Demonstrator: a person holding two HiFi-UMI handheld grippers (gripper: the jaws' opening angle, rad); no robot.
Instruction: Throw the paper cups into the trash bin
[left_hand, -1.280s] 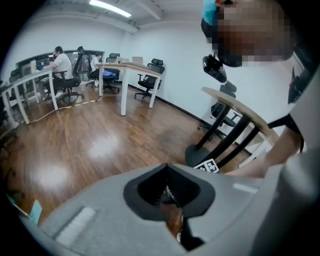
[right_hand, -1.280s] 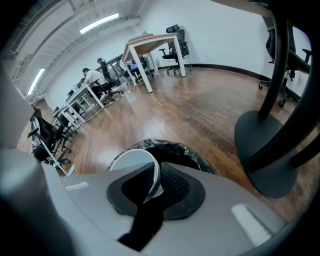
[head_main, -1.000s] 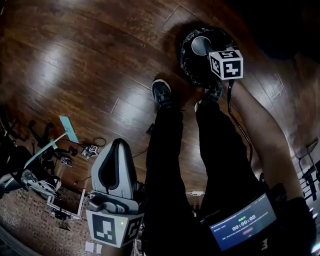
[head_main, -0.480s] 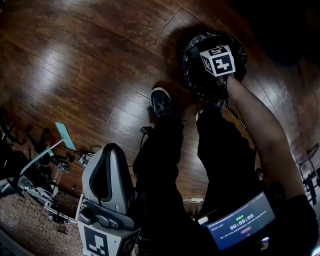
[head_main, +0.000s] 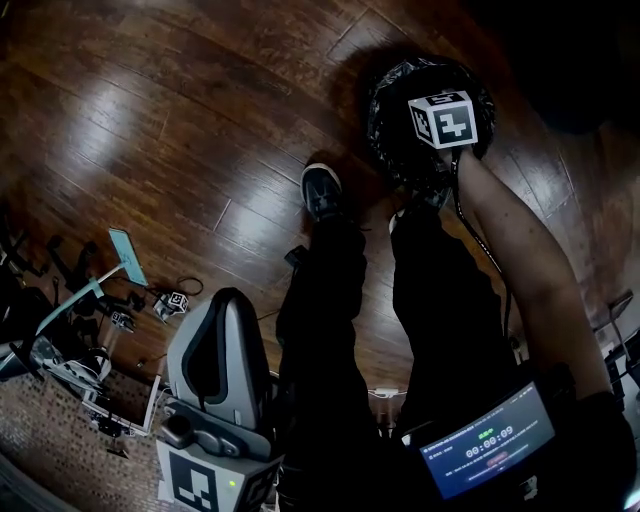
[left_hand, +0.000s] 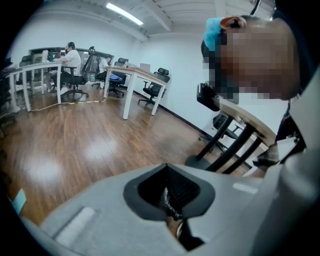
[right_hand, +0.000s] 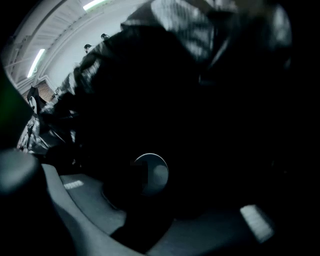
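Note:
The trash bin (head_main: 385, 110), lined with a black bag, stands on the wood floor just past my feet. My right gripper (head_main: 442, 120) reaches down into its mouth, and the marker cube hides the fingertips in the head view. In the right gripper view the gripper (right_hand: 165, 200) faces the dark bag. Its jaws have just been opening and stand wide apart. A pale paper cup (right_hand: 152, 173) shows between and beyond them, with neither pad on it. My left gripper (head_main: 228, 300) hangs low at my left side, its jaws (left_hand: 172, 197) closed together with nothing in them.
My two shoes (head_main: 322, 190) stand right beside the bin. Stands, cables and small gear (head_main: 90, 330) clutter the floor at the left, beside a rug (head_main: 40, 440). In the left gripper view are desks, office chairs and seated people (left_hand: 70, 55) far off, and black table legs (left_hand: 225, 145) close by.
The right gripper has sunk into the bin's mouth and its cube now covers the cup, which showed at the rim a second ago. The left gripper has shifted slightly.

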